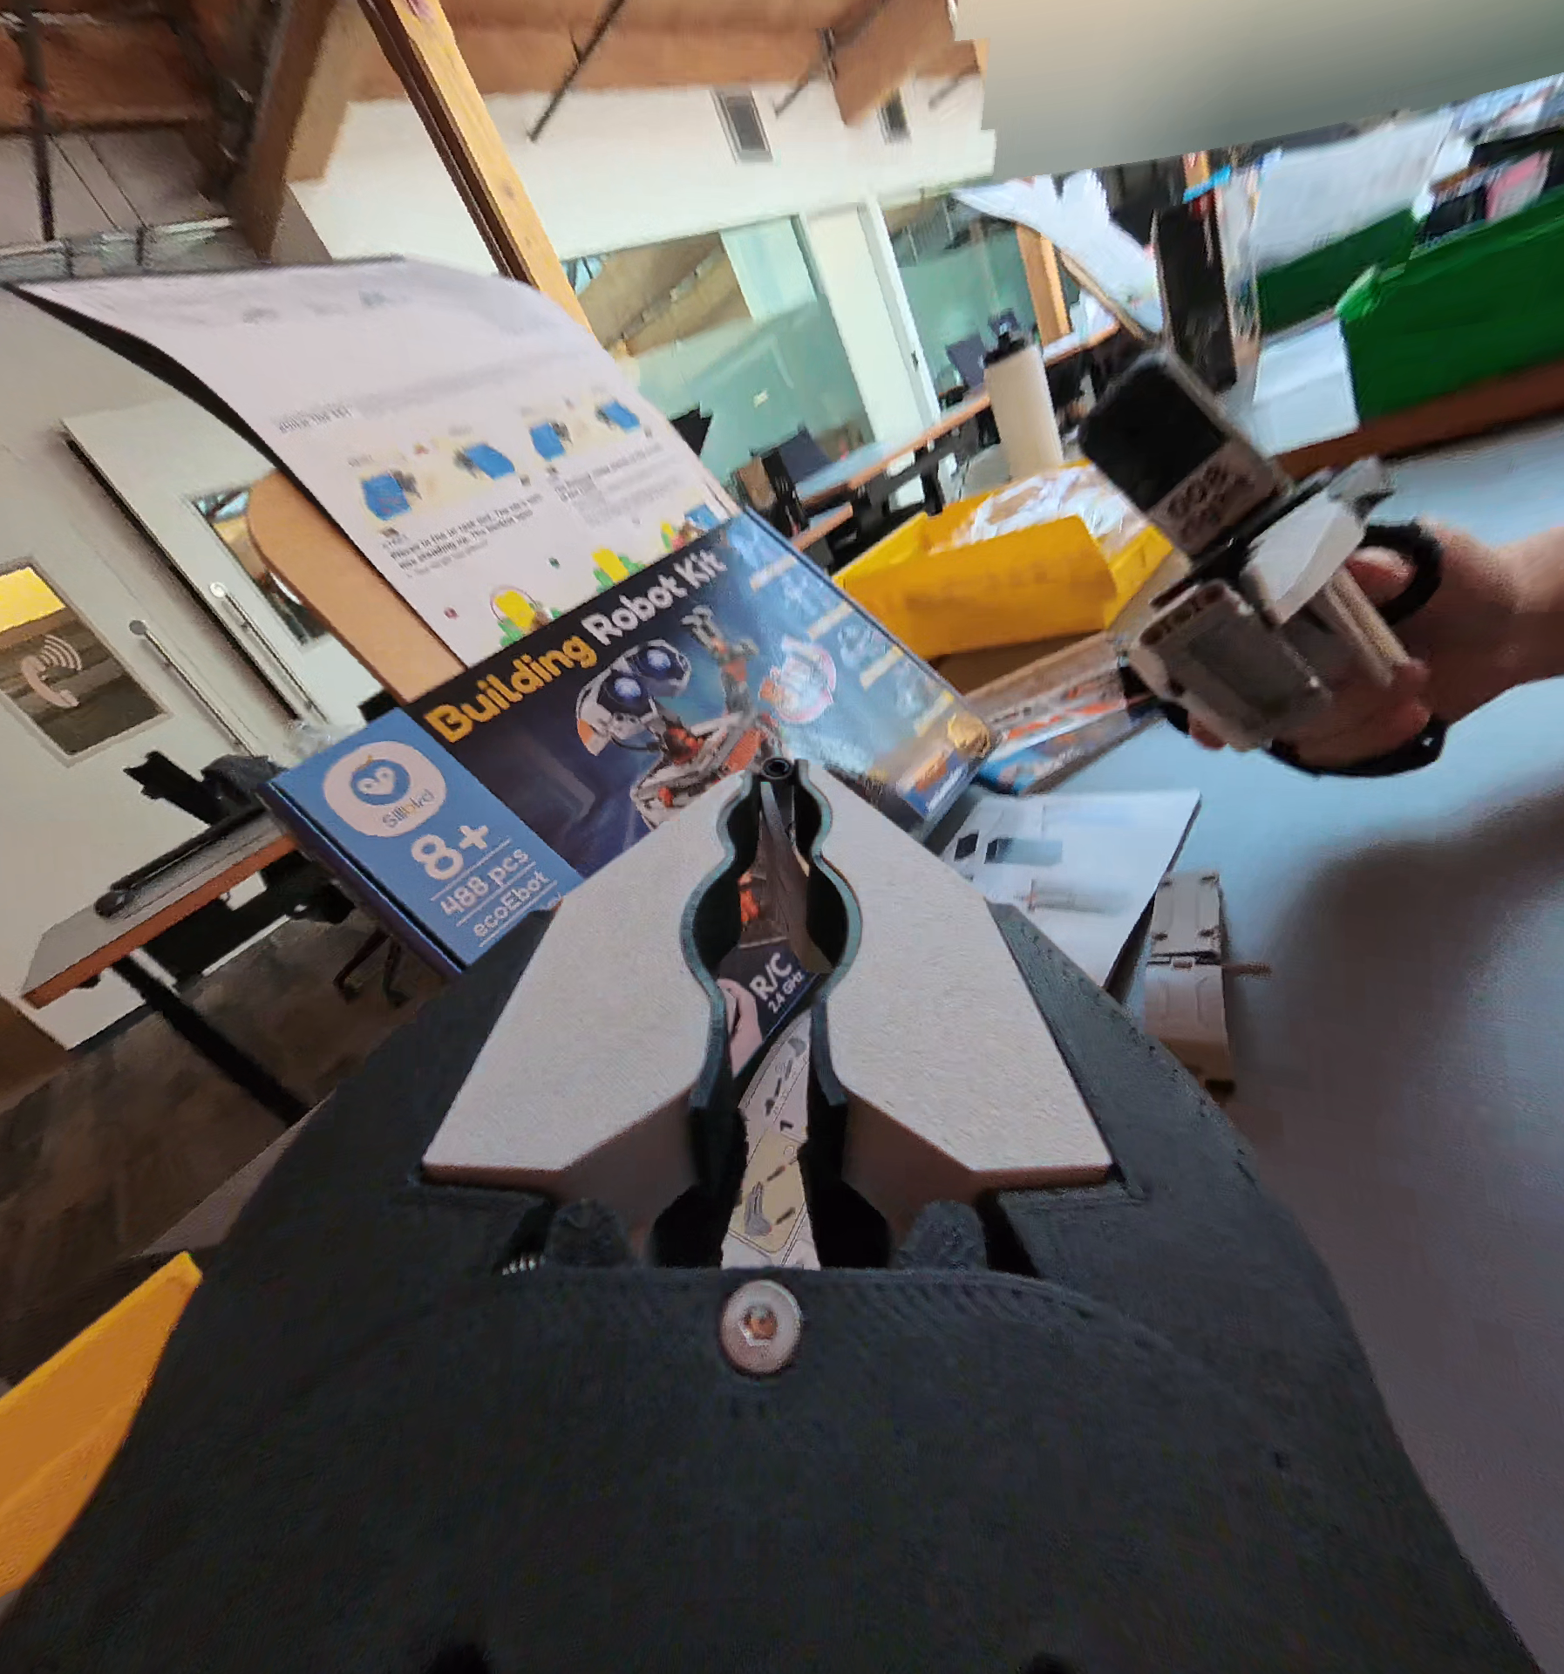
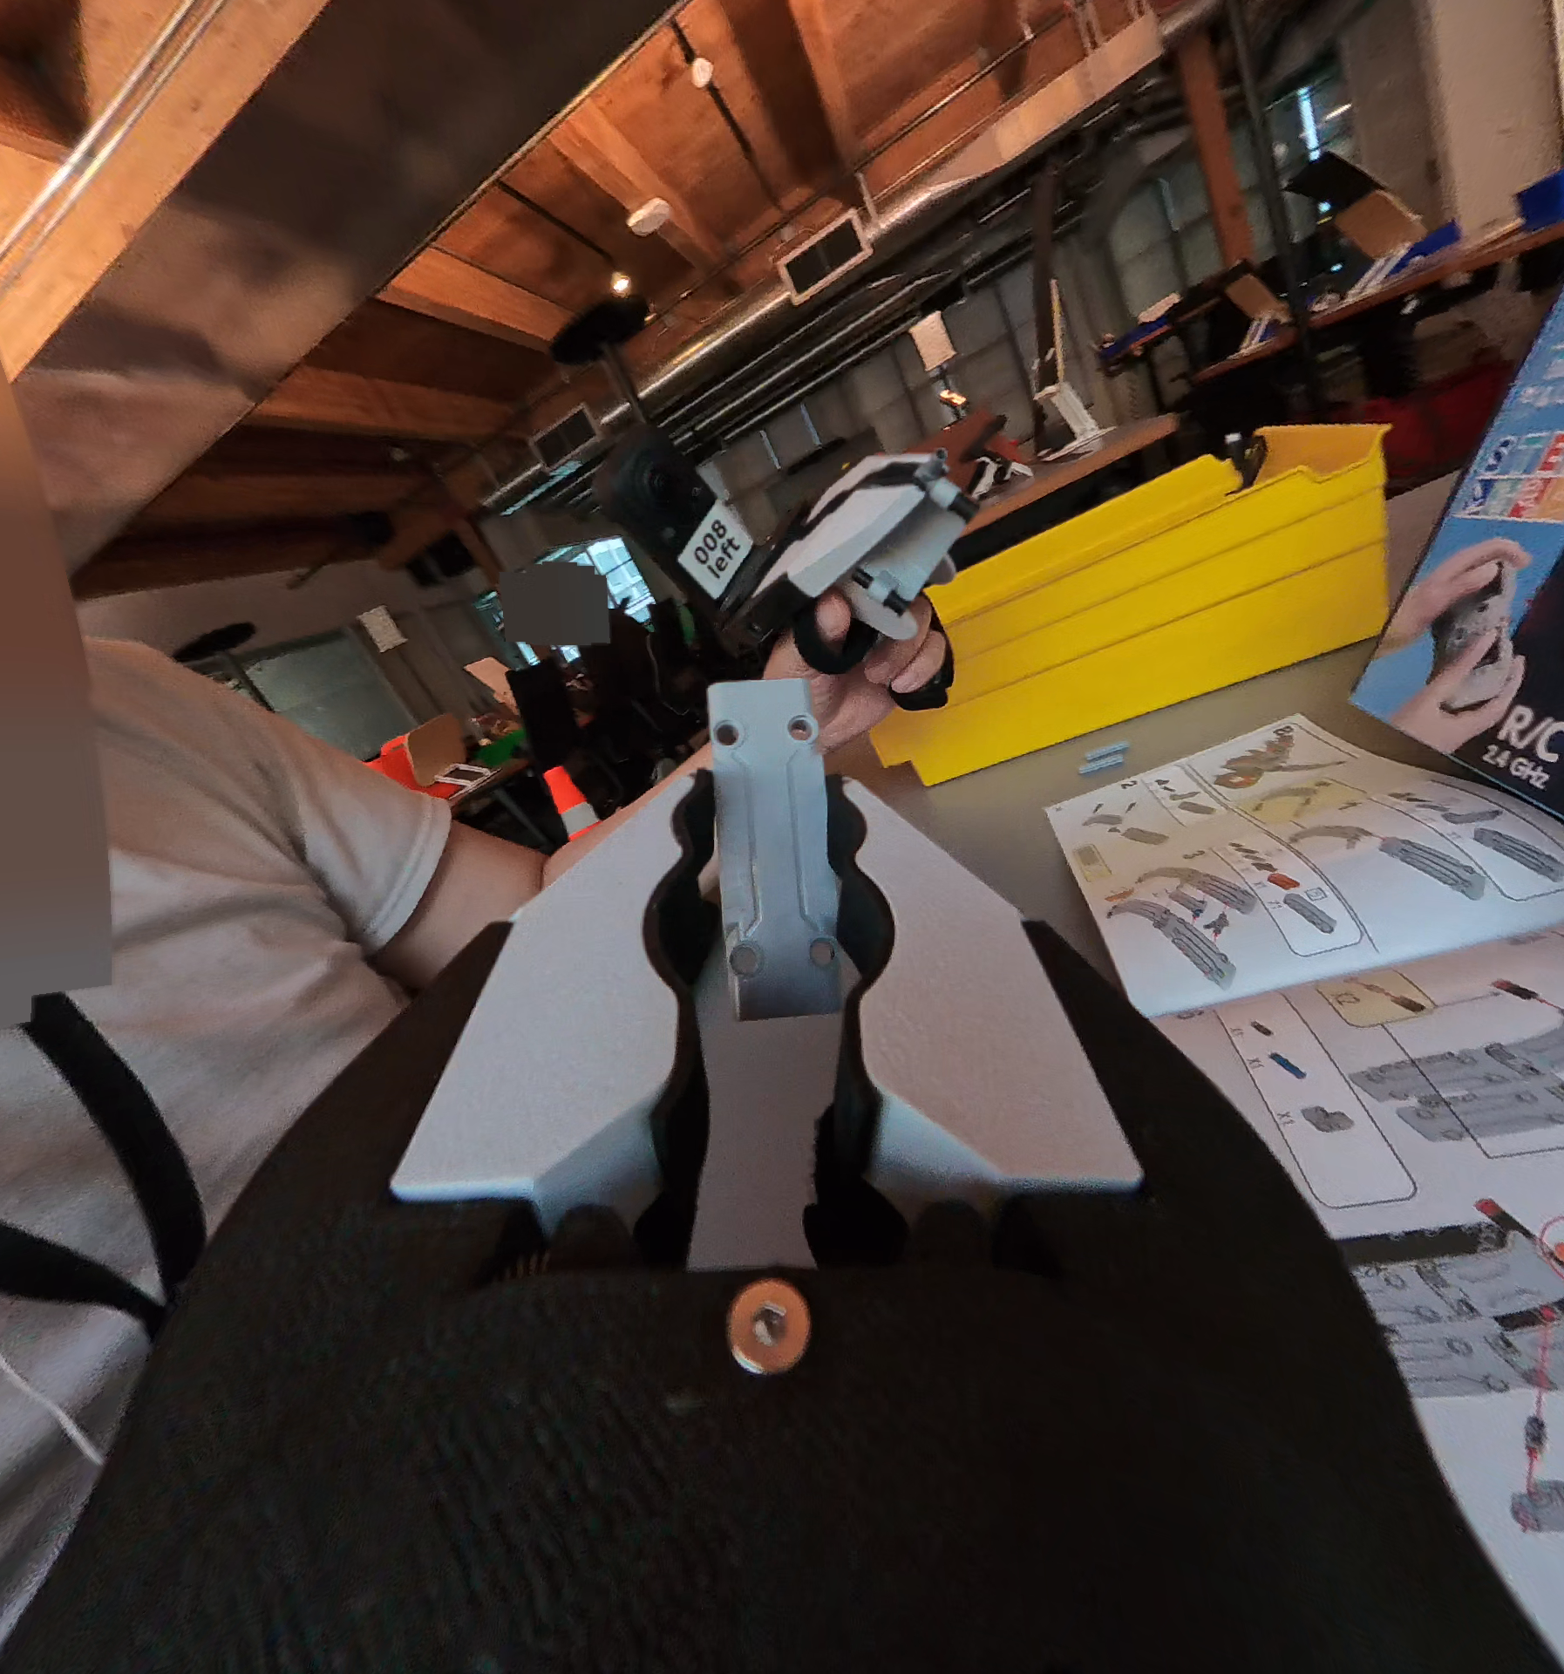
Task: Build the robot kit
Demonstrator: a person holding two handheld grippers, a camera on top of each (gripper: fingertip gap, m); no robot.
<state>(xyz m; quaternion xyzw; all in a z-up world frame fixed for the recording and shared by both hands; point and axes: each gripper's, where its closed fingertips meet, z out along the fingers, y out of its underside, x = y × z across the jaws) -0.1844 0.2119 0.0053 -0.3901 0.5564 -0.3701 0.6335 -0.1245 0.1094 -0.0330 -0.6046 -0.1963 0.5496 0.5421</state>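
Note:
My left gripper [image 1: 778, 784] is shut on a small black pin [image 1: 776, 770] that pokes out at its tips. It is raised in front of a blue and dark kit box [image 1: 579, 725]. My right gripper [image 2: 769, 793] is shut on a flat grey plastic panel [image 2: 774, 870] with holes at its corners, which stands upright between the fingers. Each gripper shows in the other's view, held by a hand: the right one [image 1: 1195, 652] is blurred, and the left one [image 2: 937, 485] is in front of a yellow bin.
A yellow bin [image 2: 1168, 616] stands on the grey table, also in the left wrist view [image 1: 987, 589]. An open instruction booklet [image 2: 1304, 870] lies by the kit box [image 2: 1521, 543]. An instruction sheet [image 1: 452, 426] leans on a board. A grey assembled part [image 1: 1186, 978] and a white bottle [image 1: 1023, 399] stand nearby. My right fingertips sit around 12 cm from my left ones.

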